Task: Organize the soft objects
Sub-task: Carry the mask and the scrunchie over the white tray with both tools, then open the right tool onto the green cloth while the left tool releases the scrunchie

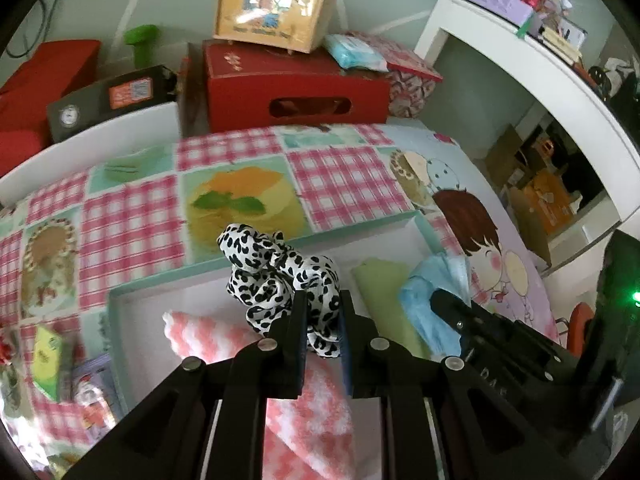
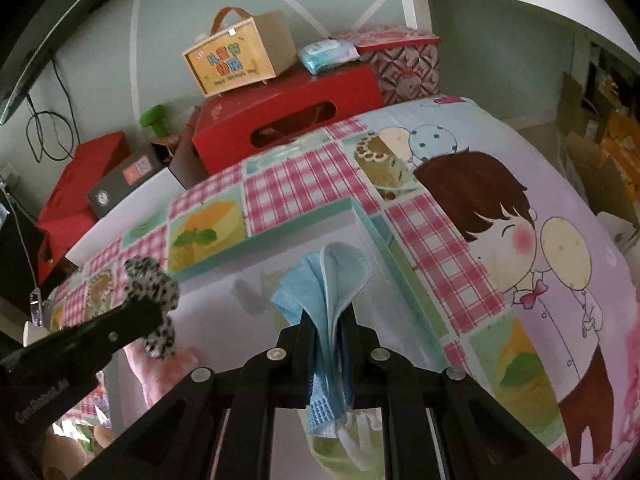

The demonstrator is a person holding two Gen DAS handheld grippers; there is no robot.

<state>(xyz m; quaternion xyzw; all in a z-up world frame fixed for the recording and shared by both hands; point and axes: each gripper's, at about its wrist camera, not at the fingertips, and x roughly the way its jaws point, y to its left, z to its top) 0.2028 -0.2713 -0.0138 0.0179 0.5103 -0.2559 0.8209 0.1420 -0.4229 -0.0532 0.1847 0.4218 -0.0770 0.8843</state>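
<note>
My left gripper (image 1: 323, 322) is shut on a black-and-white spotted scrunchie (image 1: 276, 276) and holds it above a shallow white box with a teal rim (image 1: 132, 292). A pink-and-white knitted cloth (image 1: 304, 392) lies in the box under it, and a green cloth (image 1: 380, 300) lies further right. My right gripper (image 2: 326, 344) is shut on a light blue cloth (image 2: 324, 280) and holds it over the right part of the same box (image 2: 376, 232). The scrunchie (image 2: 154, 284) and the left gripper show at the left of the right wrist view. The blue cloth (image 1: 428, 300) shows in the left wrist view.
The box sits on a table with a pink-checked cartoon tablecloth (image 1: 340, 172). Behind it stand a red carton (image 1: 296, 84) with a wooden case (image 1: 272, 12) on top, a patterned tin (image 1: 408, 76) and dark boxes (image 1: 108, 100). A white shelf (image 1: 540, 64) is at the right.
</note>
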